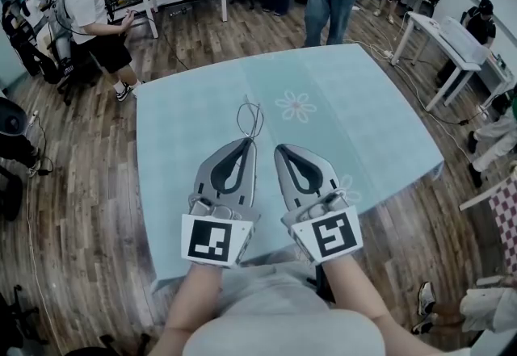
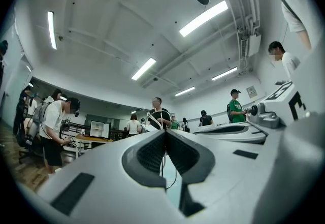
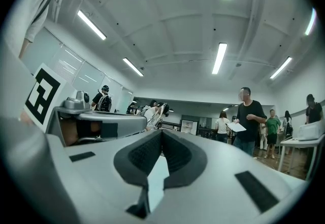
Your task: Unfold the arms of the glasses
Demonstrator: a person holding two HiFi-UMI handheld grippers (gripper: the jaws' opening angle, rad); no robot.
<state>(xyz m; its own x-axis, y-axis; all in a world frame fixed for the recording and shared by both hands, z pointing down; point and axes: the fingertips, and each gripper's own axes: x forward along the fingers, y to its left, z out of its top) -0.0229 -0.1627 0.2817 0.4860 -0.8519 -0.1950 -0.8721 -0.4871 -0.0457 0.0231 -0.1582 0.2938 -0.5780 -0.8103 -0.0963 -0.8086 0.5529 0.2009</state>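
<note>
Over the table, my left gripper is clamped shut on the glasses, which stick out past its tips toward the far edge, above mid-table. Right gripper is closed and empty, just right of them, so it looks like the one to reach left for an arm.

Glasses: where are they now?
Head view, centre: the glasses are pinched at the tip of the left tool, over the pale blue tablecloth, just left of the right tool.
</note>
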